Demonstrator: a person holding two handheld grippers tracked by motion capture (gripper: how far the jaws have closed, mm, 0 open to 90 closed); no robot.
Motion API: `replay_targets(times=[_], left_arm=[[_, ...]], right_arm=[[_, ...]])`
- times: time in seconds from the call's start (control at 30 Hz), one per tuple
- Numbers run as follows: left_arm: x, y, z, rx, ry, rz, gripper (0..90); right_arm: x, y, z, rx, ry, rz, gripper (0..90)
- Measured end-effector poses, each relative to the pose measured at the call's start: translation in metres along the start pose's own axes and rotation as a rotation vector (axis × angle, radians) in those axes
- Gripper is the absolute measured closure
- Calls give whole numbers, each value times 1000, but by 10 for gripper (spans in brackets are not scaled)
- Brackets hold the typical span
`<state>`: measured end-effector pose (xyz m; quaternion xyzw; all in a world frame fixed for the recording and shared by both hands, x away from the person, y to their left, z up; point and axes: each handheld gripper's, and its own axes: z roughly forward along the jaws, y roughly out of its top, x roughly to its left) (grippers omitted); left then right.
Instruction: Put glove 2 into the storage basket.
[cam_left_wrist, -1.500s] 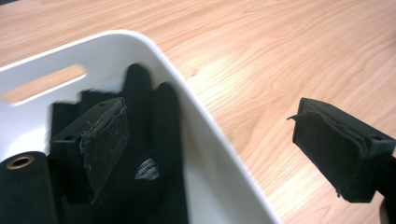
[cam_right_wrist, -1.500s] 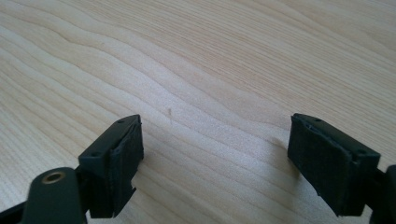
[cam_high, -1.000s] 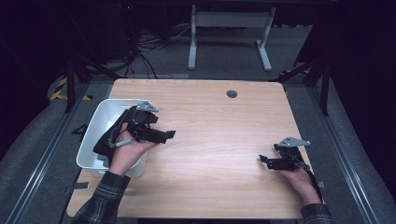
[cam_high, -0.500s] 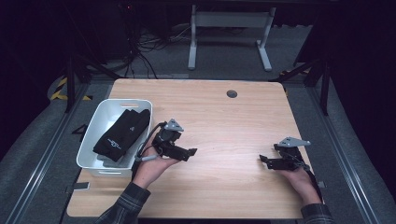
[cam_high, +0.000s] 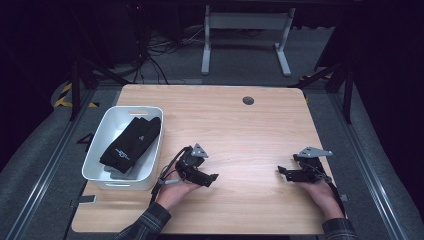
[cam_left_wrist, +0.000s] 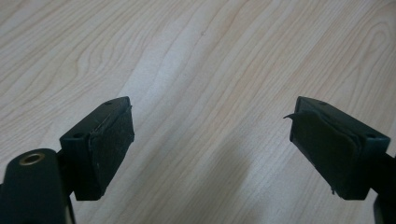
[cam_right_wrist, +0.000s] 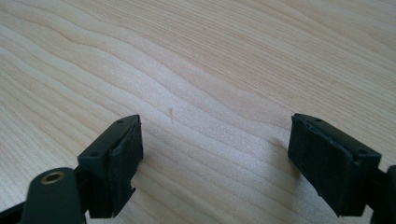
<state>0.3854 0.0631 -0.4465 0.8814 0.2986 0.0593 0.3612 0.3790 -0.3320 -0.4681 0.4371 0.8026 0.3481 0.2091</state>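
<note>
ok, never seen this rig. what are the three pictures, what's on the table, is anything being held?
There is no robot arm here: a person at a wooden table holds a hand-held two-jaw gripper in each hand. The high view is from a fixed camera above, looking forward and down; the left gripper is near the table's middle and the right gripper is near its right edge. The other two pictures come from cameras riding on the grippers, each looking along its own black jaws at the bare wood. Both pairs of jaws stand wide apart with nothing between them, so nothing is held. At the table's left side sits a white bin with a folded black cloth lying in it.
</note>
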Motion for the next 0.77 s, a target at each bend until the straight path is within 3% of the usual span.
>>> replay_targets(times=[0.1, 0.27, 0.43, 0.5, 0.77], left_arm=[[-3, -3, 7, 5, -15, 8, 142], [-5, -9, 18, 33, 3, 36, 136], [-9, -15, 23, 15, 30, 111, 85], [-9, -18, 25, -18, 21, 113, 40], [-9, -18, 25, -16, 19, 117, 31]], right_arm=[[0, 0, 0, 0, 0, 0, 185], [0, 0, 0, 0, 1, -1, 185], [0, 0, 0, 0, 2, 0, 185], [0, 0, 0, 0, 2, -1, 185], [0, 0, 0, 0, 2, -1, 184]])
